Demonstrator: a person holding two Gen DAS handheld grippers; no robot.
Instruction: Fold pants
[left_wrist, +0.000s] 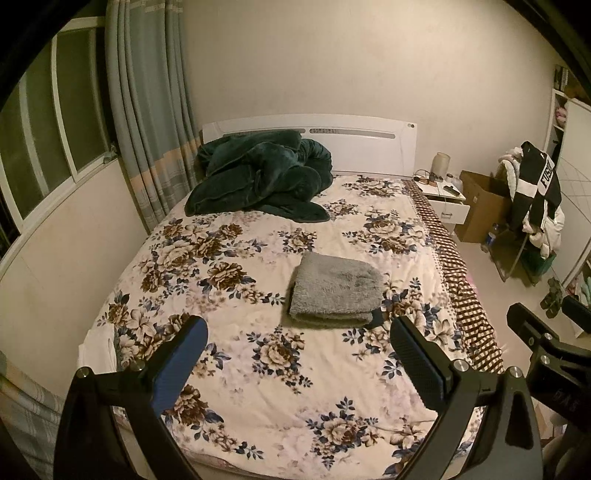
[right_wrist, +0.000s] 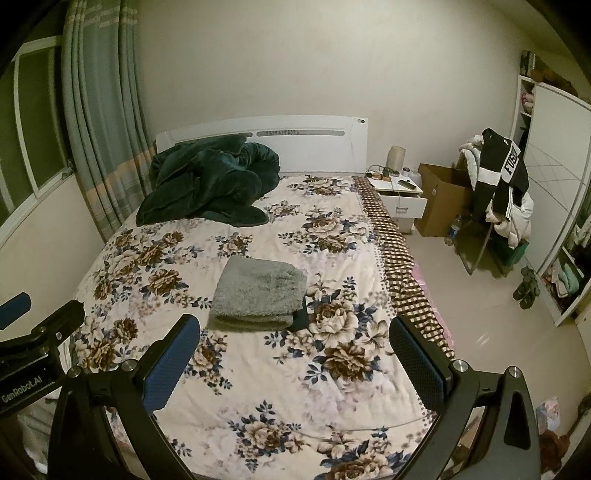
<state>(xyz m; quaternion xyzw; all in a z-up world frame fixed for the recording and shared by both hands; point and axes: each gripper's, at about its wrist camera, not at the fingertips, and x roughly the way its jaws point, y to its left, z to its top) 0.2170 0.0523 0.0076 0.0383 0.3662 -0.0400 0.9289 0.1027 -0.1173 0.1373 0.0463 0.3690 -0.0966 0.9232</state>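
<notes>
Since the grey pants (left_wrist: 334, 290) already lie as a neat folded stack mid-bed (left_wrist: 229, 369), well ahead of my left gripper (left_wrist: 299, 354) and right gripper (right_wrist: 295, 354), both spread wide and empty, I judge the folding essentially done.

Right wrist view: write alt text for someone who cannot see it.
Folded grey pants lie on a floral bedspread, beyond the open, empty right gripper. A dark green blanket is heaped by the headboard; the left gripper shows at the left edge.
</notes>
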